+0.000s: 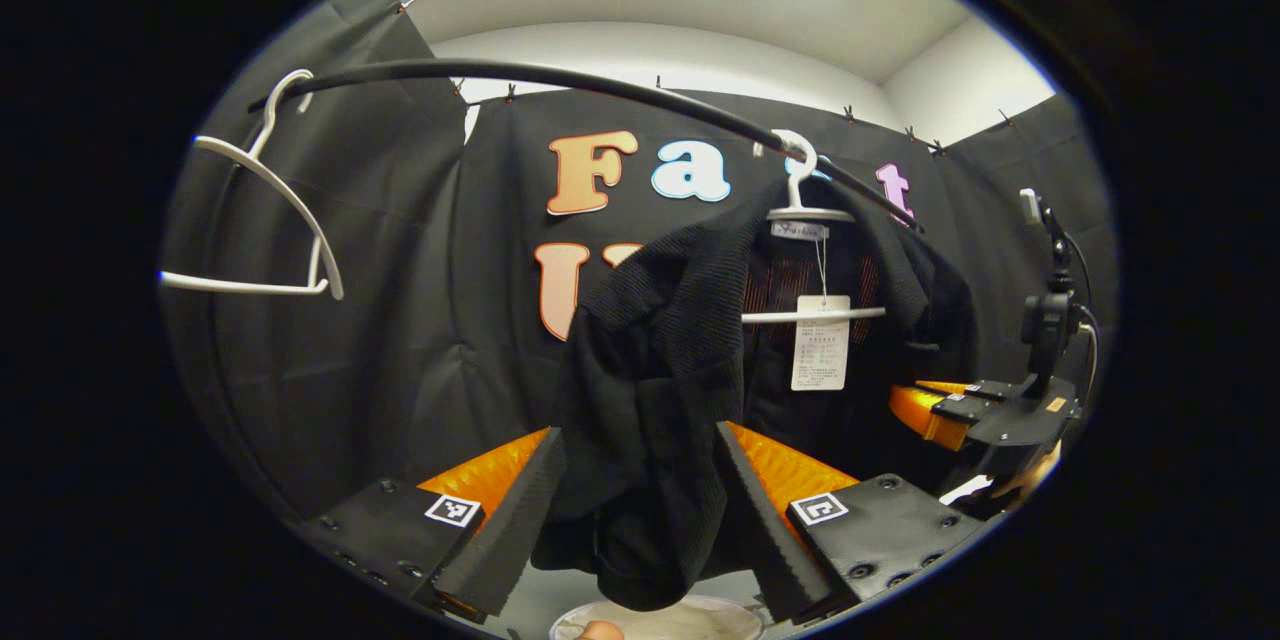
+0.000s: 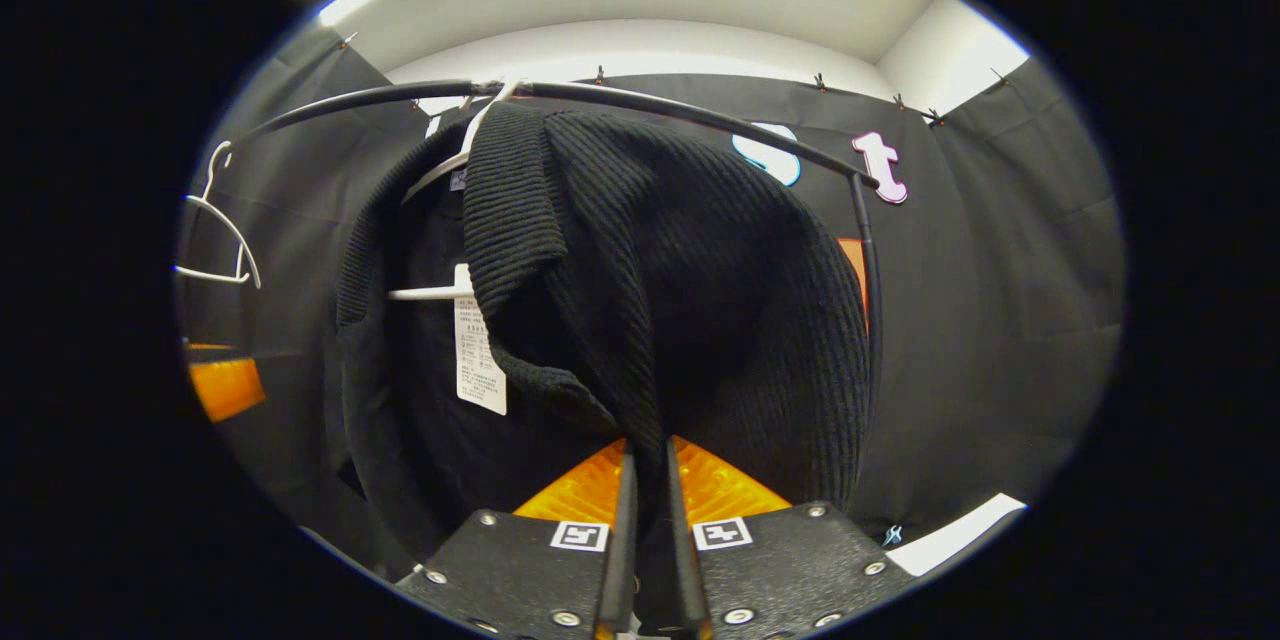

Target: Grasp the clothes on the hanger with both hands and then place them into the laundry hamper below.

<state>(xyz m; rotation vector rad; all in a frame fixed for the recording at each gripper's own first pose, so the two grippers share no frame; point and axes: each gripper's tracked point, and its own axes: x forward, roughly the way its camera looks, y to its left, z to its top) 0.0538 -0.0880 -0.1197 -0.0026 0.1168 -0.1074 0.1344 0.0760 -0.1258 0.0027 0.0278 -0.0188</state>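
Observation:
A black ribbed knit garment [image 1: 650, 360] hangs on a white hanger [image 1: 812, 220] from the black rail [image 1: 560, 80], with a paper tag [image 1: 820, 342] at its neck. My left gripper [image 1: 638, 432] is open, its jaws wide apart, and a hanging fold of the garment lies between them. My right gripper [image 2: 648, 448] is shut on a thin fold of the same garment [image 2: 680, 270], low on its right side. Off to the right in the left gripper view, the right gripper [image 1: 950, 405] sits against the cloth. A pale round hamper rim [image 1: 690, 620] lies below.
An empty white hanger [image 1: 270, 210] hangs at the rail's left end and is also in the right gripper view, empty hanger [image 2: 220, 230]. The rail's upright post [image 2: 872, 290] stands just right of the garment. A camera on a stand [image 1: 1050, 320] is at the far right.

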